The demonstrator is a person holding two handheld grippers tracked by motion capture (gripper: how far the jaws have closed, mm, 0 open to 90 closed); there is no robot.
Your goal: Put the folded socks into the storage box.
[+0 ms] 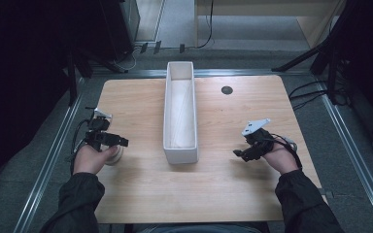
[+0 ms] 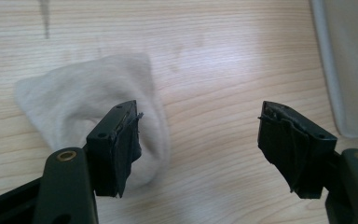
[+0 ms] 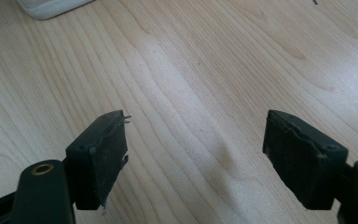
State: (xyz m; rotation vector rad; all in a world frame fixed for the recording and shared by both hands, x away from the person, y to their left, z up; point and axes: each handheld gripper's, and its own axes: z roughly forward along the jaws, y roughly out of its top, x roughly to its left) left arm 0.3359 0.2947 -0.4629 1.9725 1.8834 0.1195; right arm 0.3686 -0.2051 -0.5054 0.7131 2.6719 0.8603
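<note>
Here the counter (image 1: 223, 126) is carrying a long white bin (image 1: 180, 114) down its middle. Left of it, the pale cloth (image 2: 84, 112) is lying loose, and the left gripper (image 2: 200, 149) is hovering wide open beside it, probably ready to pinch. The right gripper (image 3: 196, 158) is waiting open, empty.

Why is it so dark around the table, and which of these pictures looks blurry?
High view: light falls on the wooden table and white bin, while the surroundings go nearly black. Left gripper view: the pale cloth looks soft and smeared, with a glare patch on the wood. Right gripper view: the grain is sharper, with mild sheen.
</note>
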